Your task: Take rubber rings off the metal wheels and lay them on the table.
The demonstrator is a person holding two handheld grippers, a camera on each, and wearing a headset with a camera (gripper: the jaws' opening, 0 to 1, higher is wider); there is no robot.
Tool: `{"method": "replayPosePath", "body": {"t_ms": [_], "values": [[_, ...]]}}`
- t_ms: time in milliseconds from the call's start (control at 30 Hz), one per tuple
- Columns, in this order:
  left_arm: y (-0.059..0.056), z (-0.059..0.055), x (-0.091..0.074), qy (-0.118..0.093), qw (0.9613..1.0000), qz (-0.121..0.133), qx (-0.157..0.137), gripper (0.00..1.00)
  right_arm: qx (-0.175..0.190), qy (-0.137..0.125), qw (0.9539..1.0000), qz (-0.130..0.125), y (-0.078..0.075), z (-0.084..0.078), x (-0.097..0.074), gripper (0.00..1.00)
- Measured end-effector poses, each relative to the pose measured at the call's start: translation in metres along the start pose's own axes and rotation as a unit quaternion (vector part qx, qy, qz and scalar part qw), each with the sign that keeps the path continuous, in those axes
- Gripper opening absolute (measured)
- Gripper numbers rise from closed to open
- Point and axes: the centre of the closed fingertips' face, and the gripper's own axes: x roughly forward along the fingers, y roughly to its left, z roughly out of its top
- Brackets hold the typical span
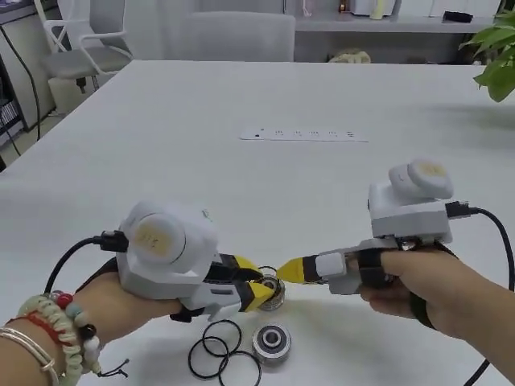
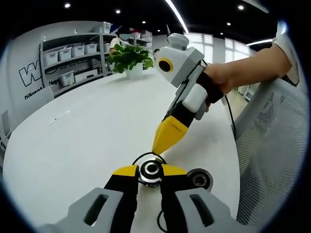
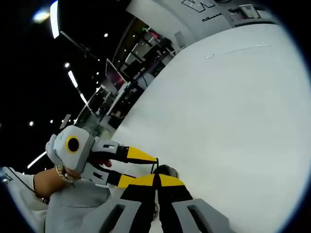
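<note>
Grey chairs (image 1: 84,48) and a leafy plant (image 1: 495,56) border the white table (image 1: 241,104).

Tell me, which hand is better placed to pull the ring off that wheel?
Right, probably. The left gripper is shut on the wheel, steadying it, while the right gripper has its tips pinched on the ring, free to pull away.

desk (image 1: 322,104): white, smooth, matt | clamped wheel (image 2: 151,169): bright polished metal | loose wheel (image 1: 271,341) near clamped wheel: same shiny metal, dark inner band | rubber rings (image 1: 216,350) near clamped wheel: thin, black, matt | left claw (image 2: 149,171), right claw (image 3: 156,180): yellow-and-black plastic tips, white satin plastic shells | chair (image 2: 272,160): grey mesh cloth
</note>
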Motion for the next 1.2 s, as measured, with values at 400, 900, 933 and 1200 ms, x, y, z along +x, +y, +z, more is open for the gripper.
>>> {"method": "replayPosePath", "body": {"t_ms": [400,900,933,1200], "values": [[-0.02,0.037,-0.03,-0.023,0.9982,-0.052,0.016,0.46,-0.003,-0.032,0.9994,-0.015,-0.003,0.016,-0.01,0.0],[-0.02,0.054,-0.105,-0.028,0.9978,-0.019,0.057,0.65,-0.052,-0.018,0.9982,-0.024,0.005,0.017,-0.011,0.0],[-0.019,0.052,-0.112,-0.027,0.9978,-0.012,0.059,0.66,-0.054,-0.019,0.9981,-0.024,0.006,0.018,-0.011,0.0],[-0.018,0.045,-0.146,-0.036,0.9978,0.033,0.044,0.71,-0.067,-0.029,0.9971,-0.02,0.011,0.026,-0.015,0.0]]}}
